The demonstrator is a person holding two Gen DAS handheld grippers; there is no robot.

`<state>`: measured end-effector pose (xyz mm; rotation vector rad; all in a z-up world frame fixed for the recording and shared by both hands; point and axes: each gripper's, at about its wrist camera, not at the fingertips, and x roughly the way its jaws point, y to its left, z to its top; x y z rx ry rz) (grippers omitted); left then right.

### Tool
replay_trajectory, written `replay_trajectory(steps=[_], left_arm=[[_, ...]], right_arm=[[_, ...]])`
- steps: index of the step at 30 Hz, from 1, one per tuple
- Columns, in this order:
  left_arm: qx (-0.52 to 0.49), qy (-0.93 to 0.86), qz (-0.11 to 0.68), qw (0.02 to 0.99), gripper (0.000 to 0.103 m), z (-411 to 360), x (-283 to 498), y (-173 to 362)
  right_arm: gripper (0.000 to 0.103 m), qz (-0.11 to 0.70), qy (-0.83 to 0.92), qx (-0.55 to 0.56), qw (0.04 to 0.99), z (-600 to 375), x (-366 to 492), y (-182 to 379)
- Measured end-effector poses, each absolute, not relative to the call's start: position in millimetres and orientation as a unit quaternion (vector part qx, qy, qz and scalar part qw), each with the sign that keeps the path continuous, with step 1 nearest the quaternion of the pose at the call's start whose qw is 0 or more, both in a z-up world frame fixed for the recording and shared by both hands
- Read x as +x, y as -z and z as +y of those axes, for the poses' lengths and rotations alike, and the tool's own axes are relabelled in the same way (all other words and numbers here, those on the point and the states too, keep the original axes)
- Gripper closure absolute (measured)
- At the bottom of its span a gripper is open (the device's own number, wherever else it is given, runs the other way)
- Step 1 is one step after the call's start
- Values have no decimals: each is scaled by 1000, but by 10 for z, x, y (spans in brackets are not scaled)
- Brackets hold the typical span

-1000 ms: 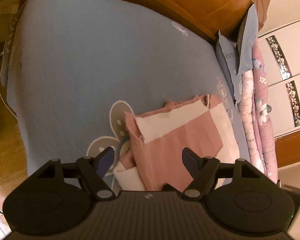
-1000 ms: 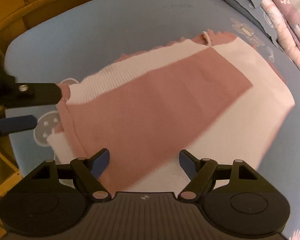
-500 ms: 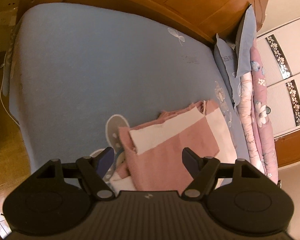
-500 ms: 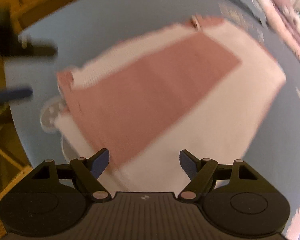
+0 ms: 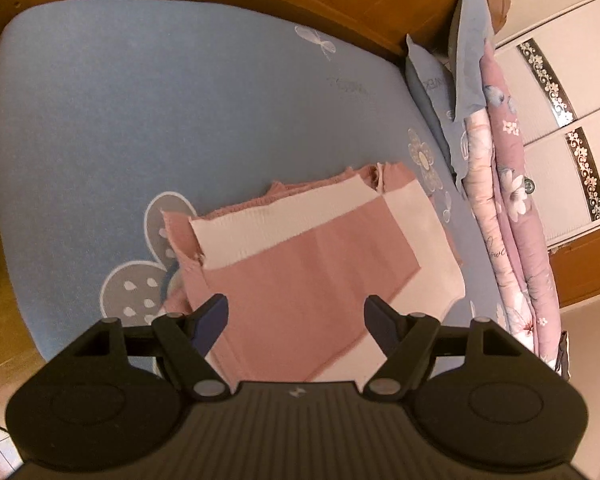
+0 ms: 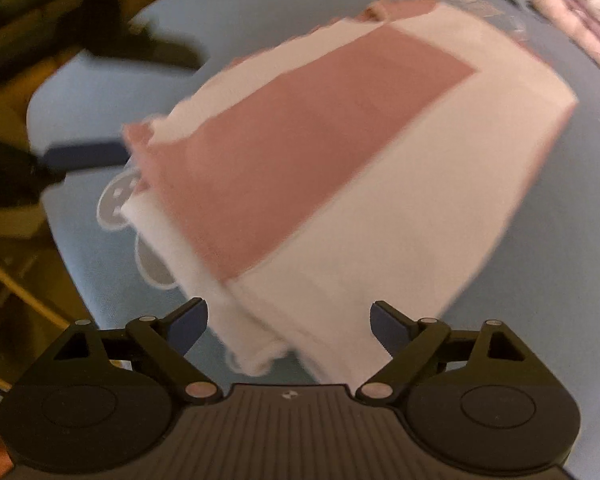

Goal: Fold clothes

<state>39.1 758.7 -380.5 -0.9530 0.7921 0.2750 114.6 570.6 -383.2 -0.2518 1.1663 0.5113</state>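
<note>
Both grippers lifted back; right gripper (image 6: 288, 320) jaws just widened, empty.
Folded garment (image 5: 312, 264) on bed (image 5: 140, 100), ahead of left gripper (image 5: 296, 320), jaws spread.

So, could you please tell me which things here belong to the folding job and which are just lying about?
Job:
- pink and white garment
- left gripper
- right gripper

Lying about:
- blue bedsheet
- blue pillows
- floral quilt
- wardrobe doors
</note>
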Motion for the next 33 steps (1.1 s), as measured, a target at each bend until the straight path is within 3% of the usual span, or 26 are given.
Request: replay_trajectory(steps=[6, 9, 16, 23, 30, 33], left_arm=[[-479, -164, 378, 775, 29, 7796, 286, 4028], [-460, -177, 393, 776, 28, 7758, 343, 4081], [-405, -184, 422, 790, 28, 7513, 559, 4071], [-426, -166, 386, 802, 28, 7360, 488, 3834], [-475, -68, 375, 793, 28, 7245, 232, 3835], [-452, -4, 396, 799, 28, 7111, 136, 3892]], right_arm=[[11, 524, -219, -128, 813, 5387, 1274, 3905], [11, 494, -217, -142, 830, 5263, 1241, 3887], [11, 508, -227, -171, 813, 5187, 1126, 4161], [12, 484, -257, -174, 818, 5130, 1135, 3927], [12, 426, -339, -258, 798, 5246, 852, 3821], [30, 415, -374, -286, 779, 5228, 776, 3824]])
